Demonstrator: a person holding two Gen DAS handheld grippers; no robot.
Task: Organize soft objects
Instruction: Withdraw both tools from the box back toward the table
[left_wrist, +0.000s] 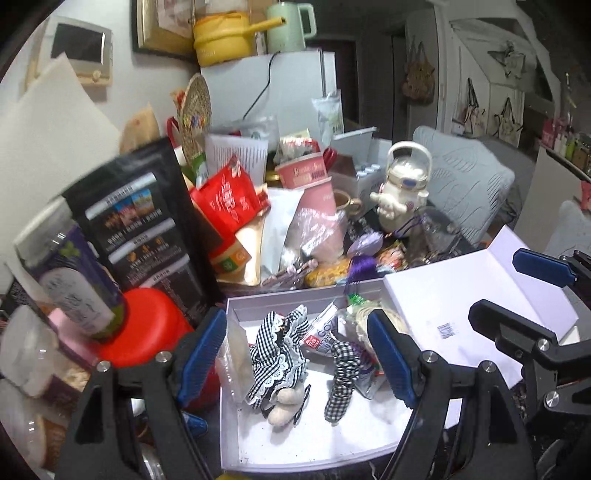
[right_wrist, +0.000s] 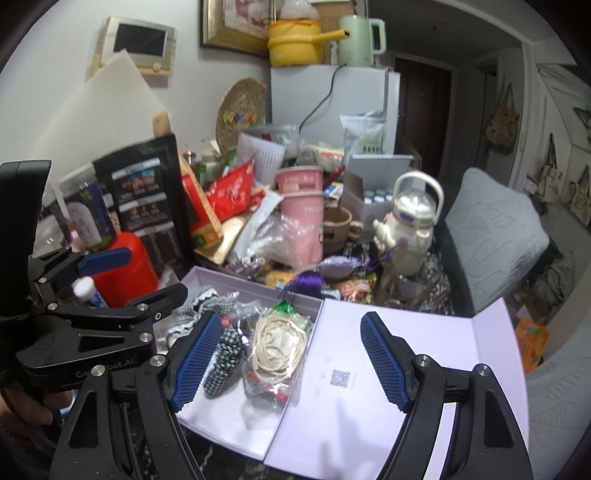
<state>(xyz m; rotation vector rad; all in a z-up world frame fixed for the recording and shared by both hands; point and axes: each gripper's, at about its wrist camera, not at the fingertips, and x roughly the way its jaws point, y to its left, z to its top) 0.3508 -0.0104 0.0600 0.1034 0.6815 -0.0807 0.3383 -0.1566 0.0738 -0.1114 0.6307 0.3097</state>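
Both units released above open box.
Left hand-held gripper (left_wrist: 295, 354) and right hand-held gripper (right_wrist: 291, 358) spread, empty; gingham scrunchies (left_wrist: 280, 350) inside box (left_wrist: 314, 443). Risk: snagging bagged bands (right_wrist: 275, 350) on descent.

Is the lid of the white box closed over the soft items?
No, the hinged lid lies flat open to the right of the white box, leaving the checked fabric pieces uncovered.

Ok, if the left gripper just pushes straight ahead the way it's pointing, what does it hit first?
Probably the black-and-white gingham fabric lying in the open white box. The left gripper is open and empty, angled down at the box's contents. Depth is hard to judge, so the small packets beside it could come first.
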